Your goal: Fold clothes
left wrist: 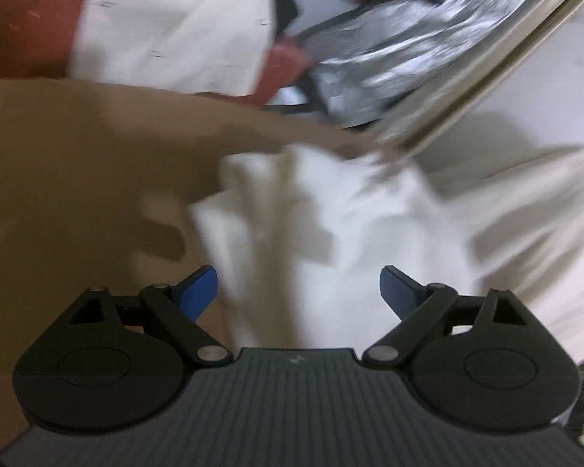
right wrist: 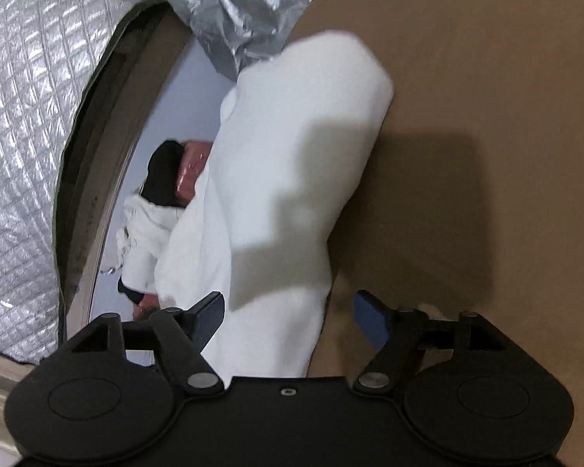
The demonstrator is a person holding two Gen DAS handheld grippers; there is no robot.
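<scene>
The left tongs (left wrist: 298, 292) are wide open and grip nothing. The right tongs (right wrist: 288, 321) are open too. White cloth (right wrist: 292, 179) lies between both, on the brown table (right wrist: 486, 116), stretching long, away from the right tongs.

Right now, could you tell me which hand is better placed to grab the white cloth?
Probably the right. Its tool is open with the cloth lying clearly between the fingers. The left tool is open over the cloth too, but that view is blurred.

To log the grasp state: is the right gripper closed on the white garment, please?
No: the right gripper is open, its fingers clear of the white garment between them.
</scene>
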